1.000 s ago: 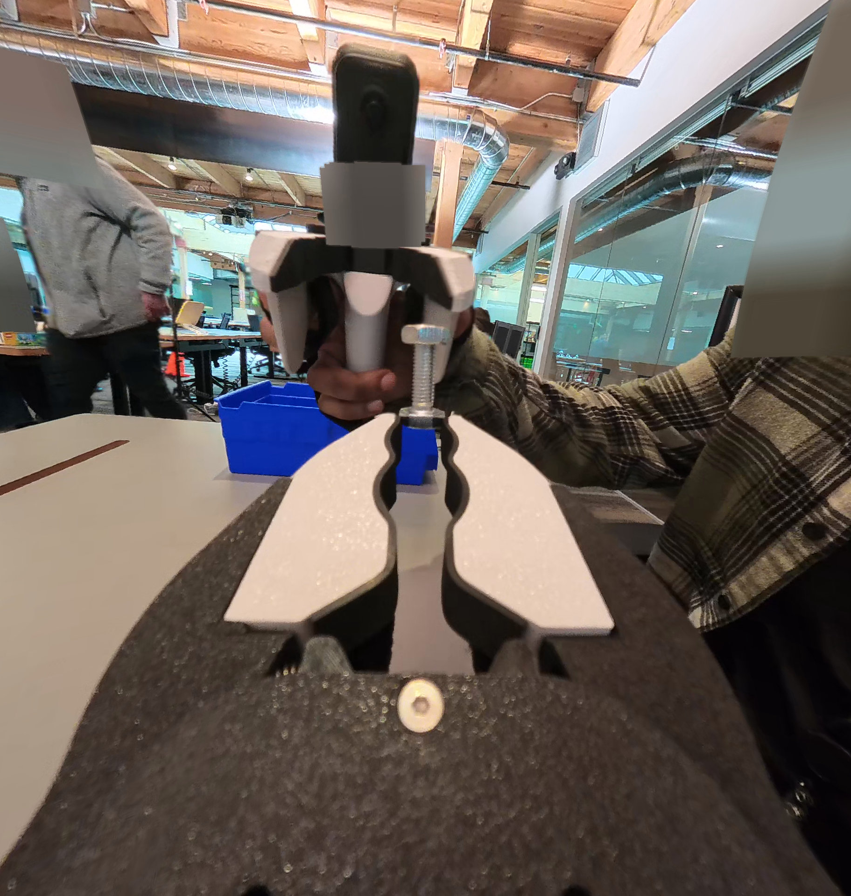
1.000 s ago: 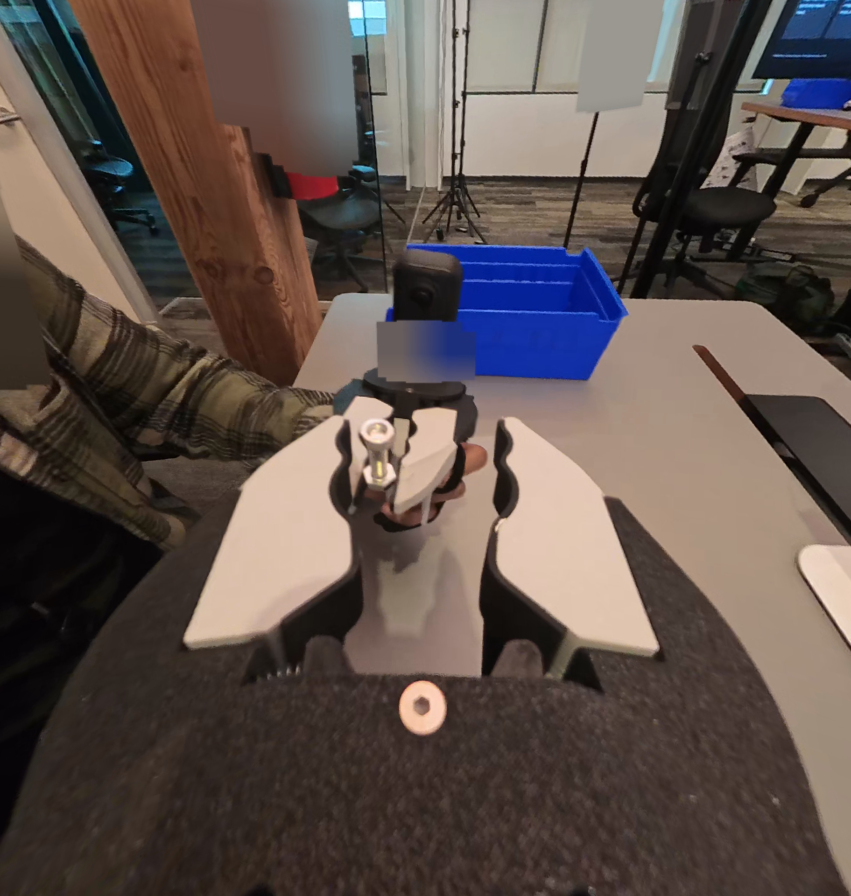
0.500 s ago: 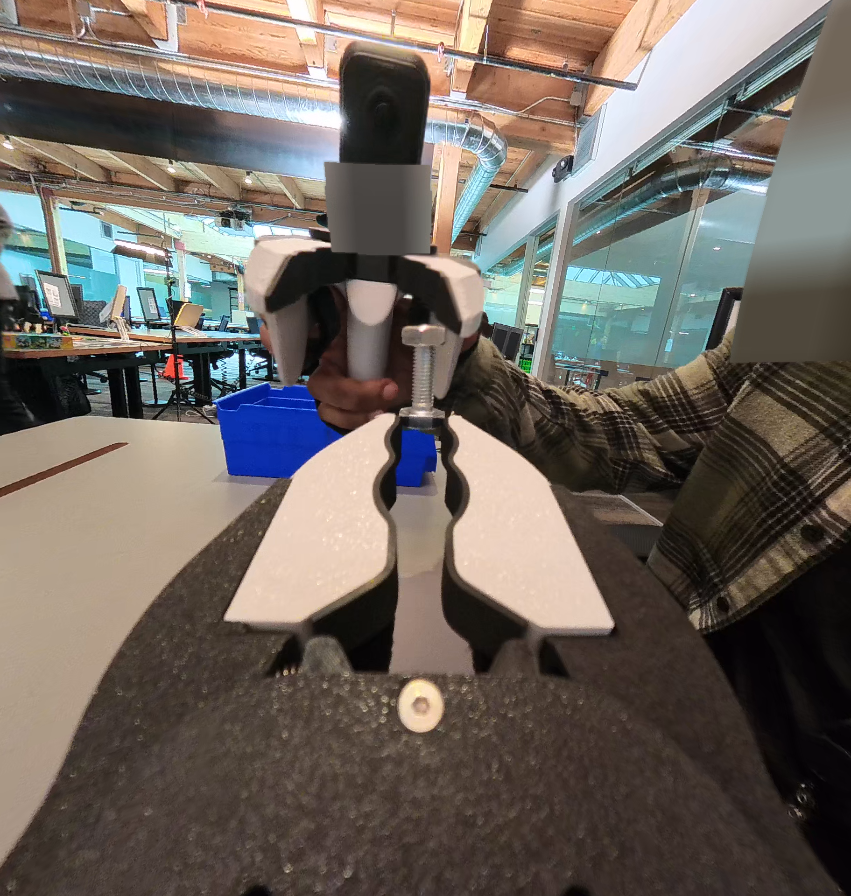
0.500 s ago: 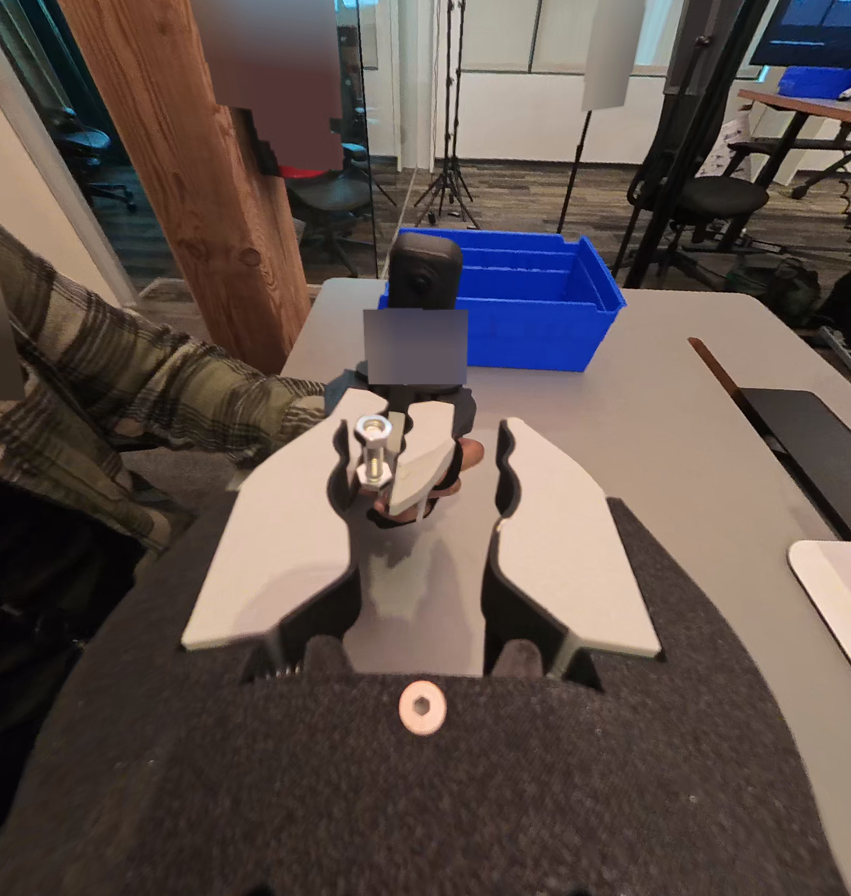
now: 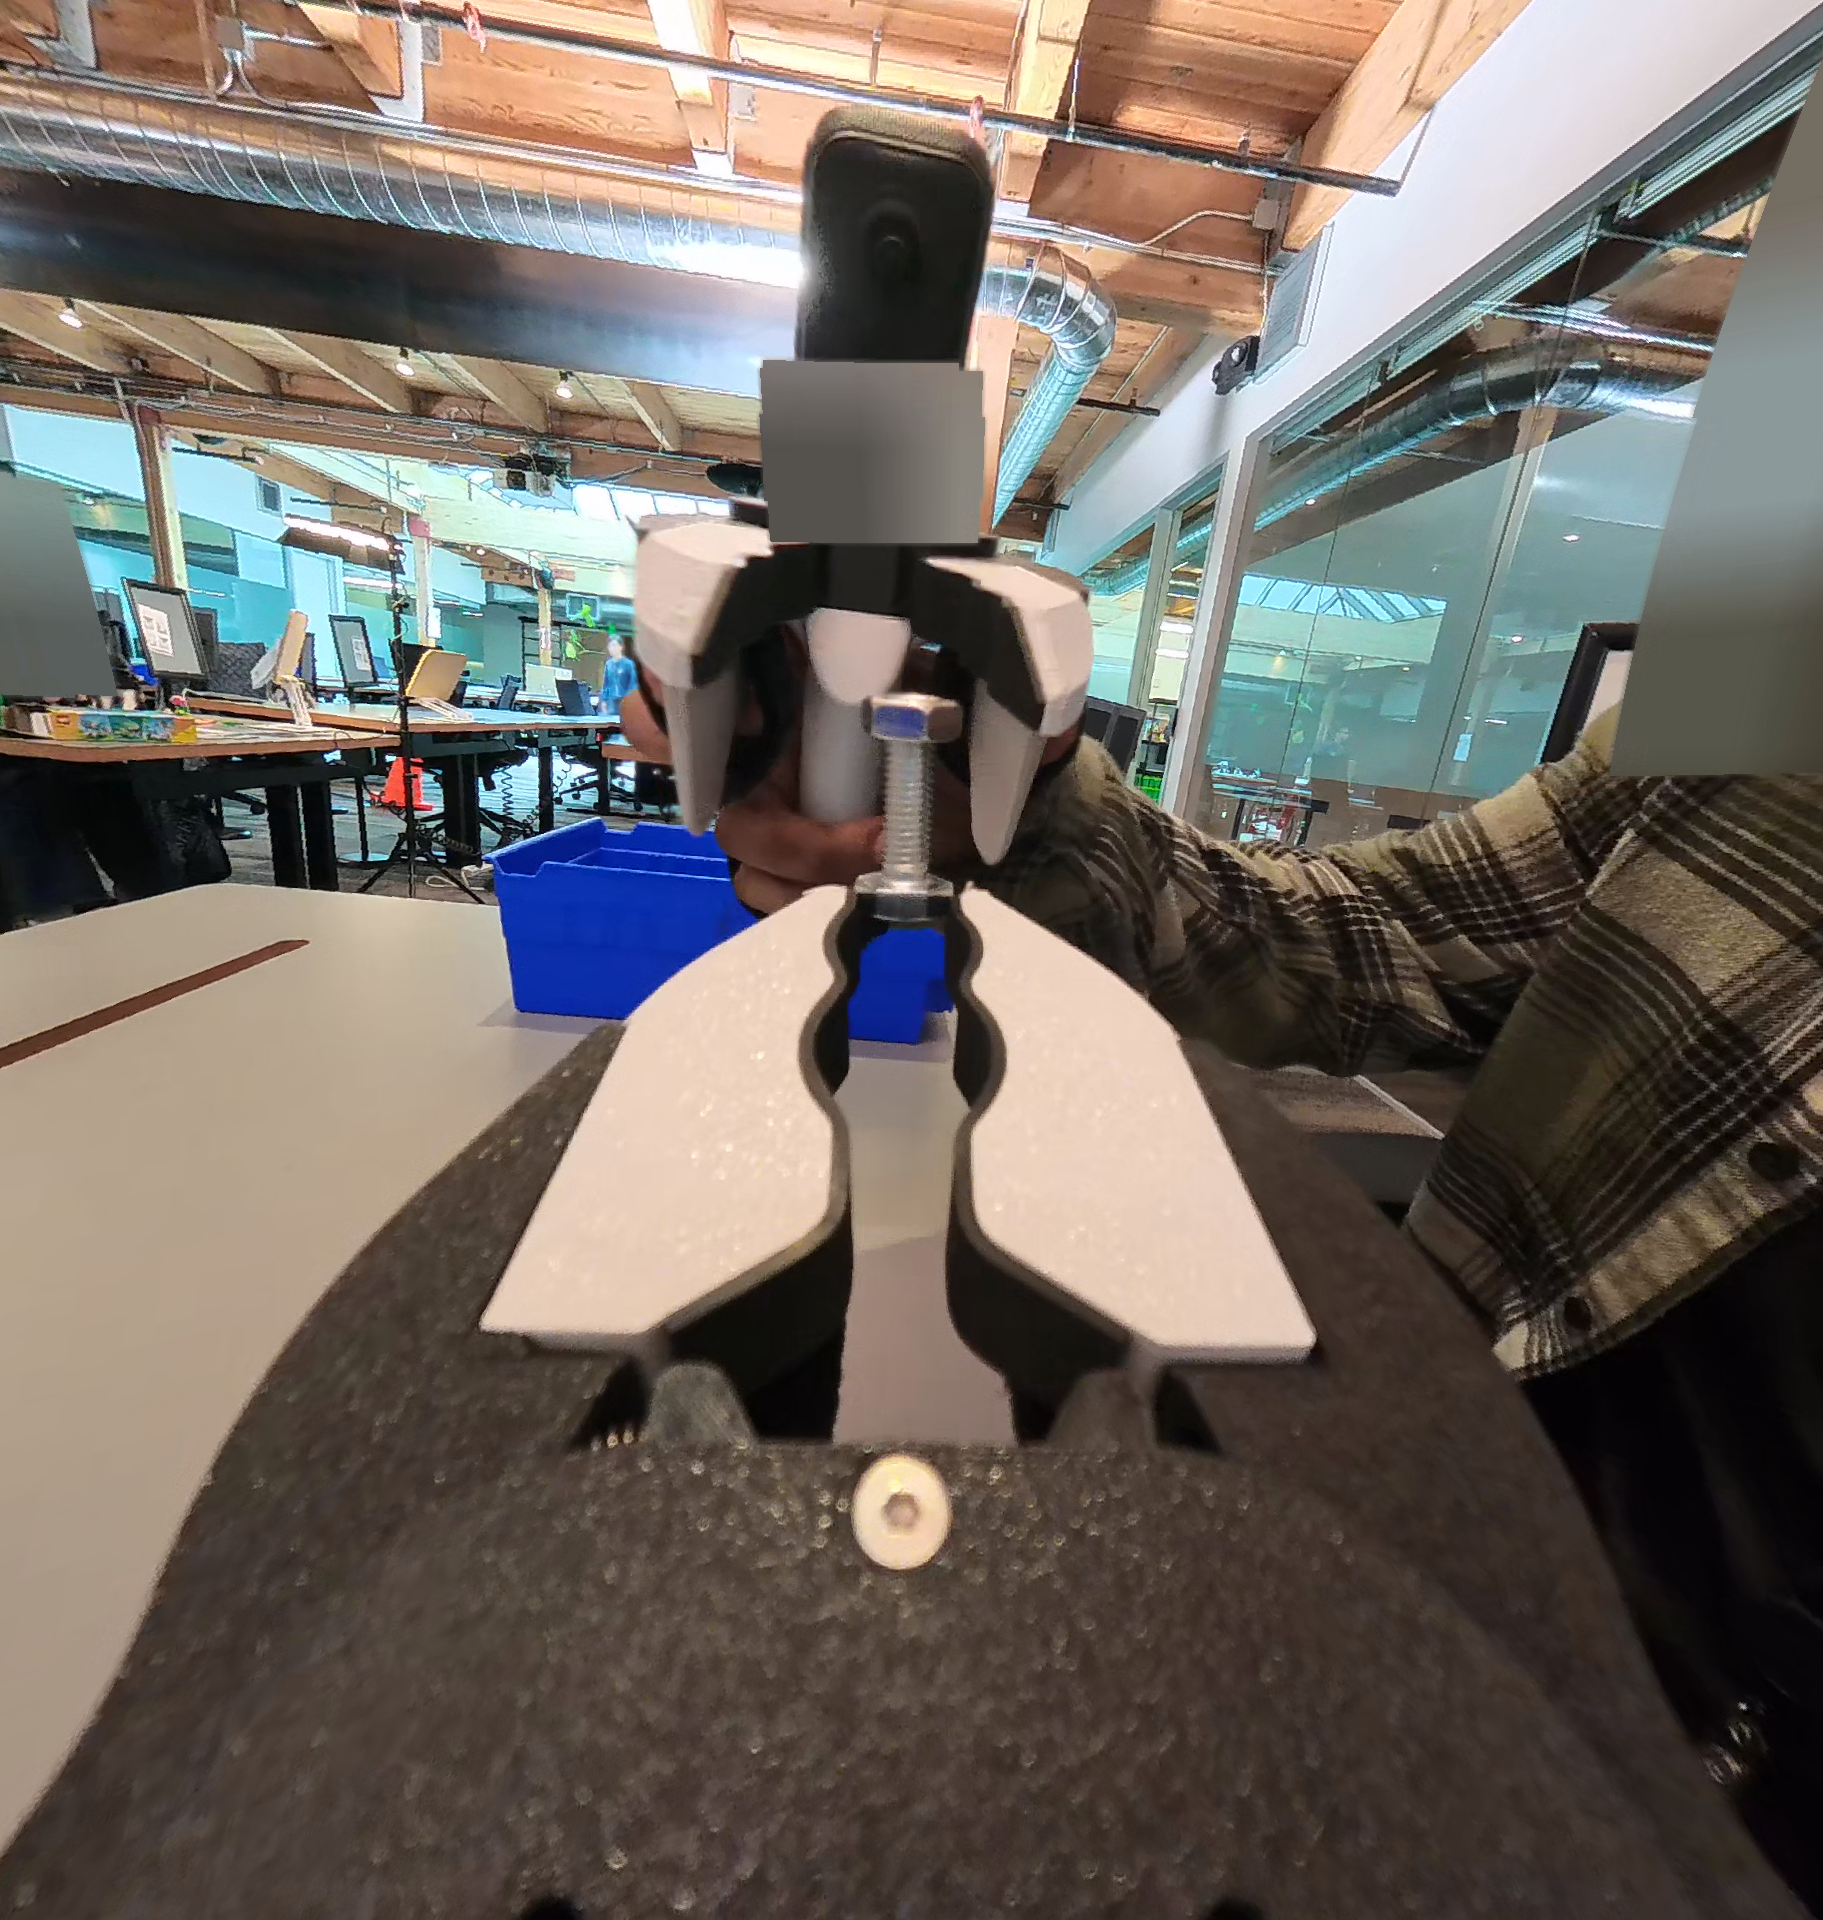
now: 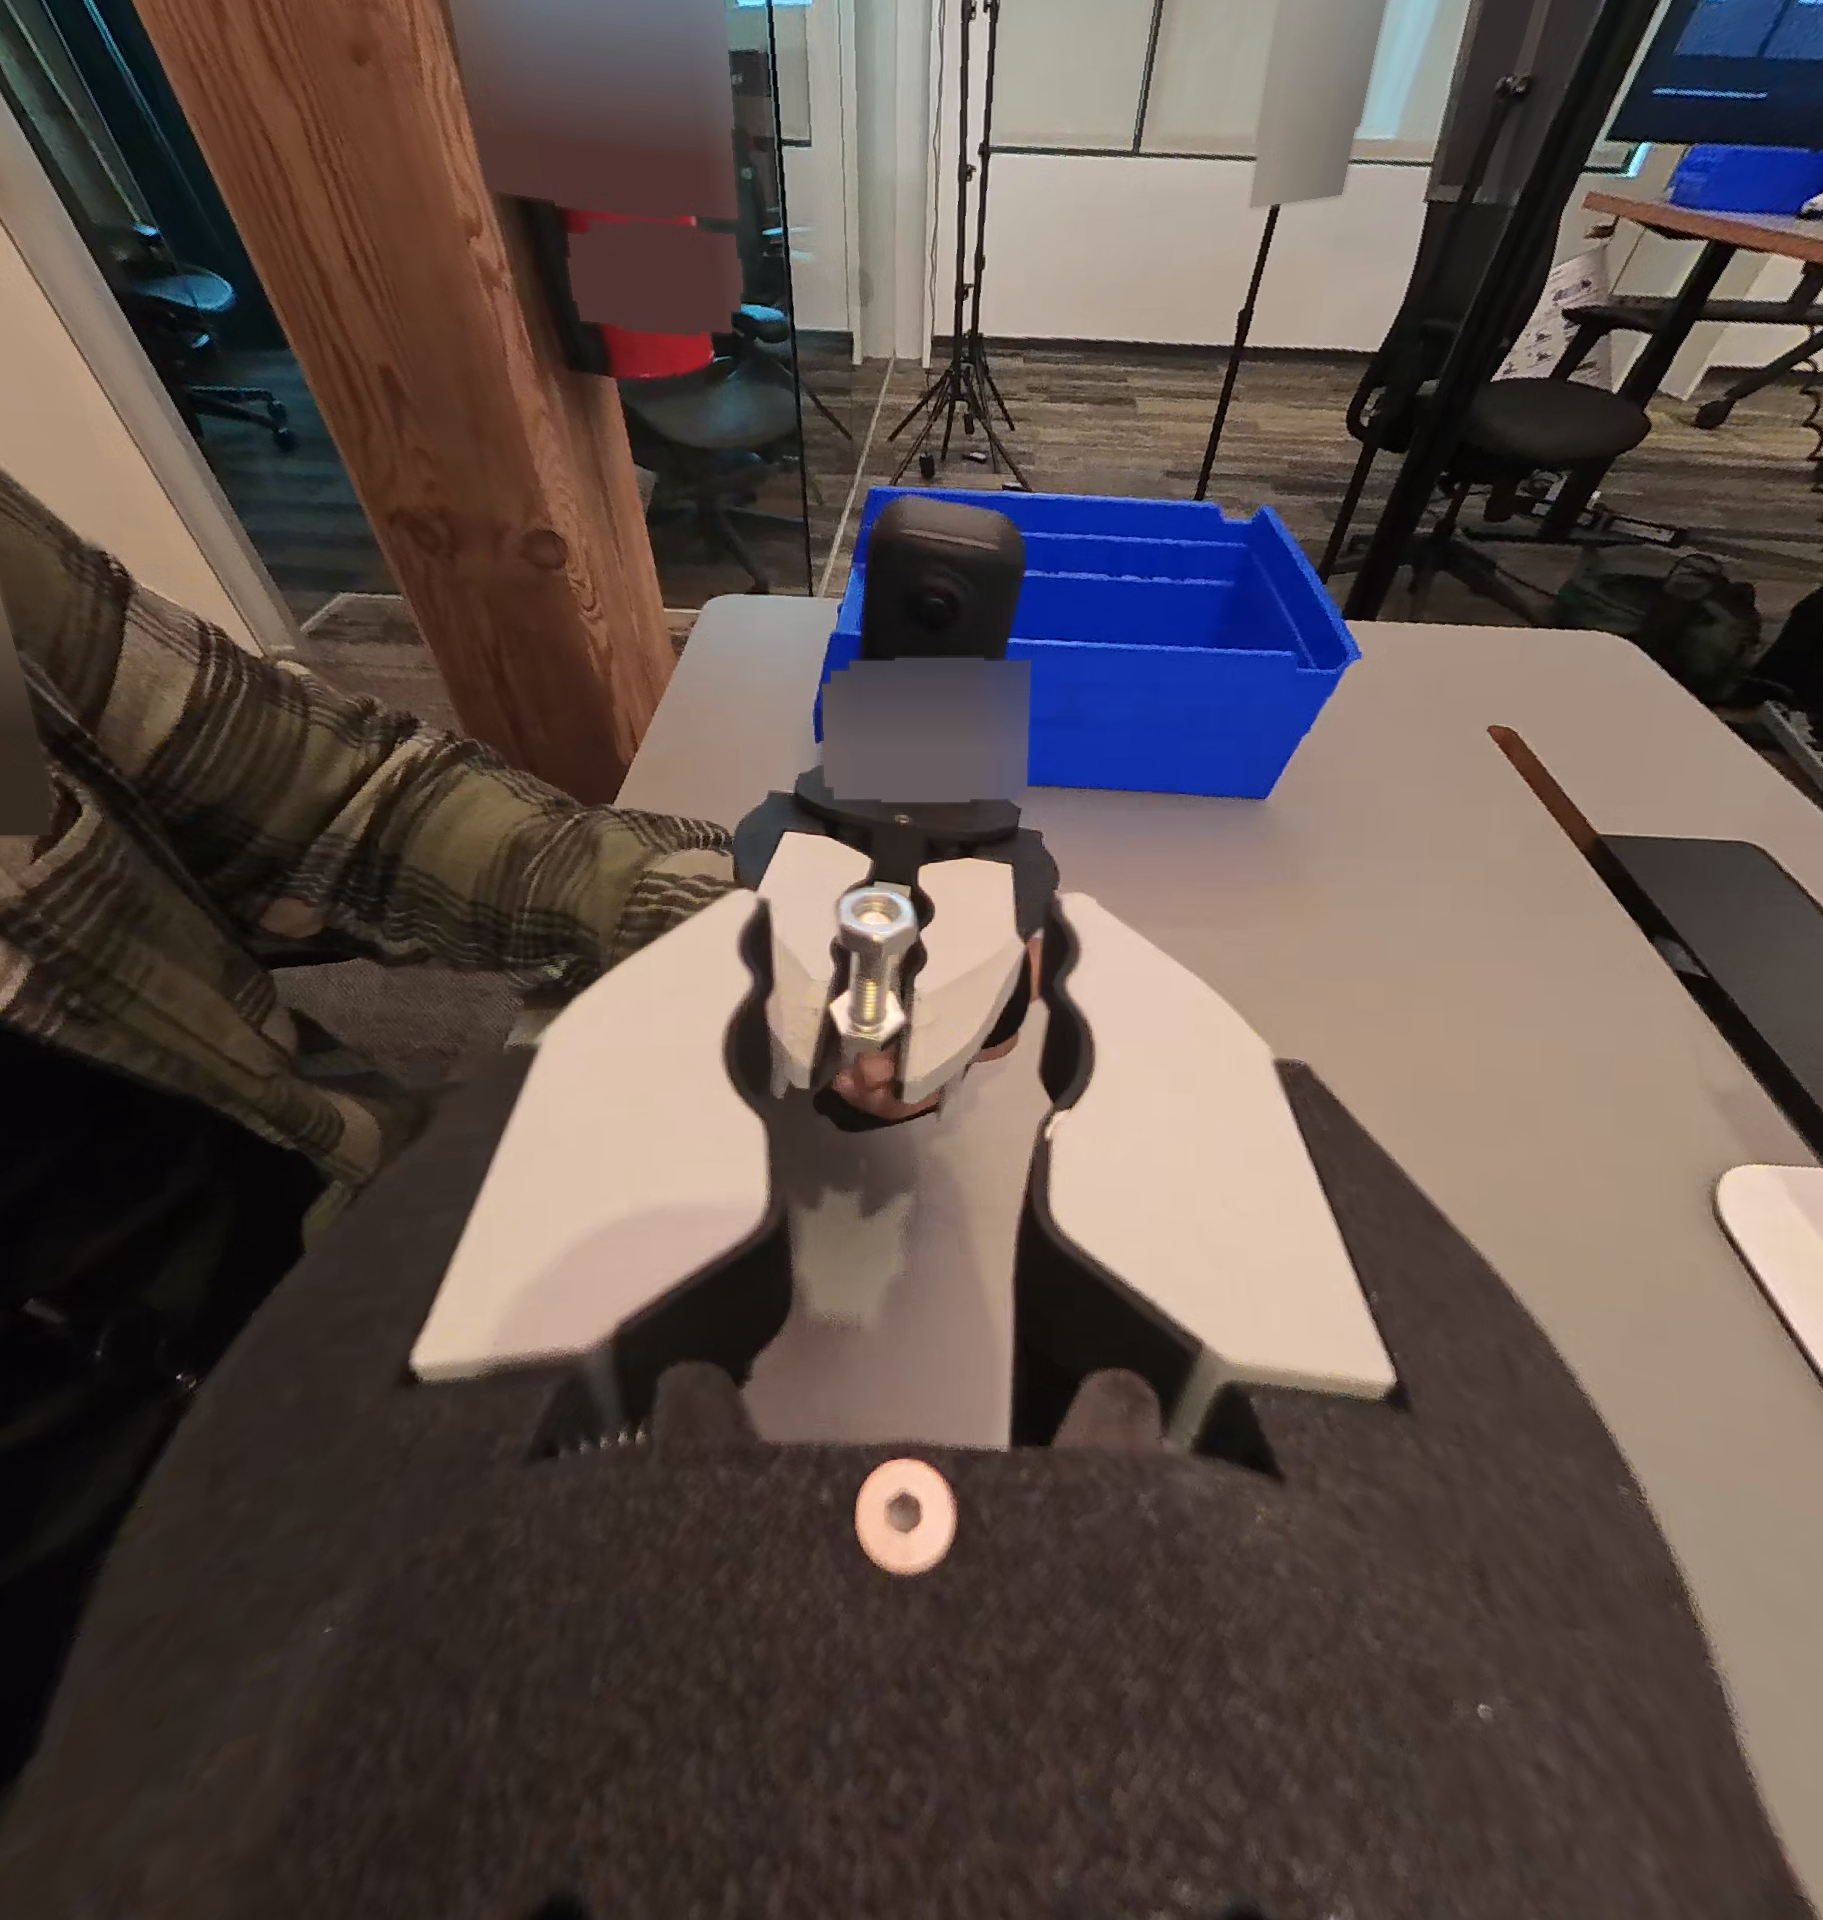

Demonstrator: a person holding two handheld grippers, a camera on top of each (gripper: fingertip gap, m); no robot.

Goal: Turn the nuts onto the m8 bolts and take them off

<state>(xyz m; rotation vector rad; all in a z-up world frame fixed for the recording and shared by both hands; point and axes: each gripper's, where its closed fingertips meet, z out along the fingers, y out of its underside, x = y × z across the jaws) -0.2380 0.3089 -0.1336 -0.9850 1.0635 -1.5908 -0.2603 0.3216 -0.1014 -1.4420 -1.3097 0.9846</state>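
Moved: right gripper (image 6: 902, 997) has drawn in around the bolt, its fingers narrower than a moment ago.
Left gripper (image 5: 902, 914): pinching the lower hex piece, bolt (image 5: 908, 805) upright above the worktop (image 5: 159, 1091).
Right gripper: spread, pads not touching.
Nut (image 6: 869, 925): on the bolt's top end.
Progress: mid-task, I judge; turning remains.

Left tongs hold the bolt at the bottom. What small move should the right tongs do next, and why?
Probably close the right tongs on the top nut. They stand open around the upright bolt, pressing nothing, while the left tongs clamp its bottom end.
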